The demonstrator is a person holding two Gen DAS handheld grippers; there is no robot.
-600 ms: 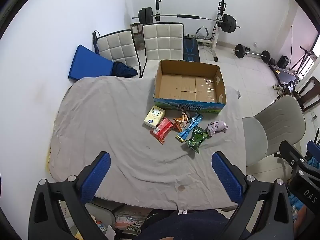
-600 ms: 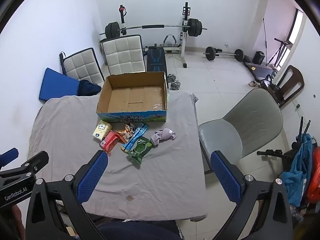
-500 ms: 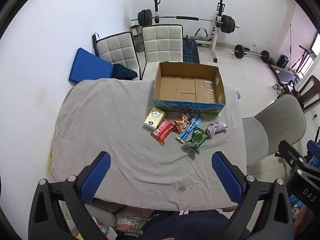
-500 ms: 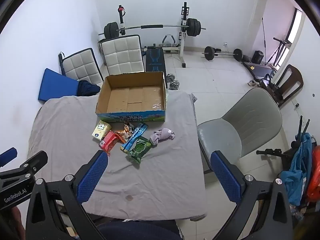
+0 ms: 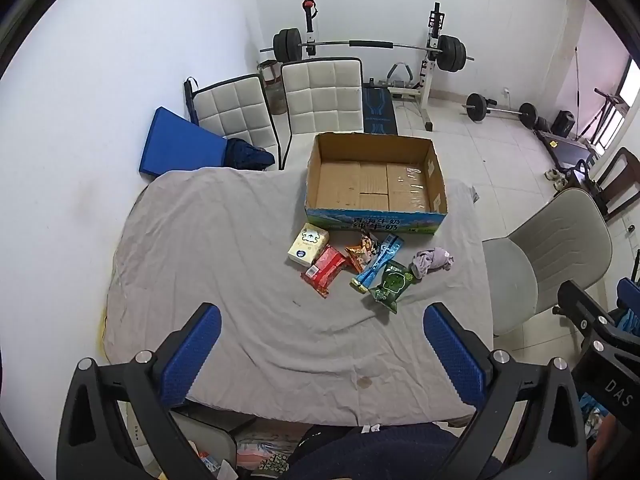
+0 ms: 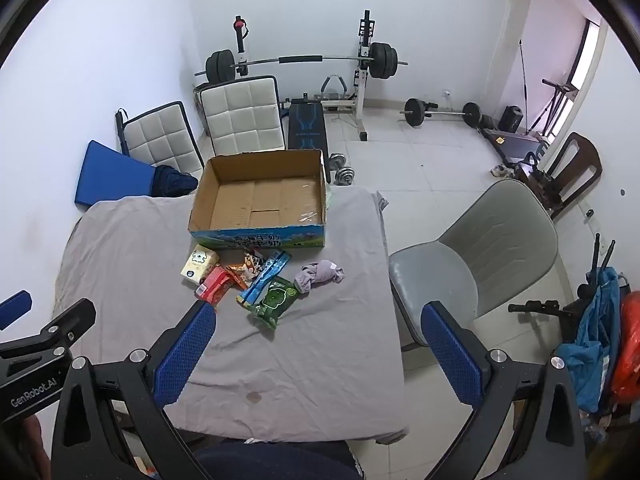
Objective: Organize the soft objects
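An empty cardboard box (image 5: 376, 178) (image 6: 262, 200) stands at the far side of the grey-clothed table (image 5: 224, 248). In front of it lie a yellow tissue pack (image 5: 308, 244) (image 6: 199, 263), a red packet (image 5: 325, 270) (image 6: 214, 285), an orange snack bag (image 5: 360, 254), a blue packet (image 5: 378, 262) (image 6: 266, 276), a green packet (image 5: 391, 285) (image 6: 274, 299) and a crumpled purple cloth (image 5: 432, 261) (image 6: 319, 274). My left gripper (image 5: 322, 344) and right gripper (image 6: 320, 344) are both open and empty, held high above the table's near edge.
A grey swivel chair (image 6: 476, 256) stands right of the table. Two white padded chairs (image 5: 320, 98) and a blue cushion (image 5: 180, 148) sit behind it. A barbell rack (image 6: 304, 60) and weights are at the back wall. Blue and orange bags (image 6: 600, 344) lie at far right.
Both grippers have shifted very slightly; the scene sits a touch lower in the views. Nothing on the table has moved.
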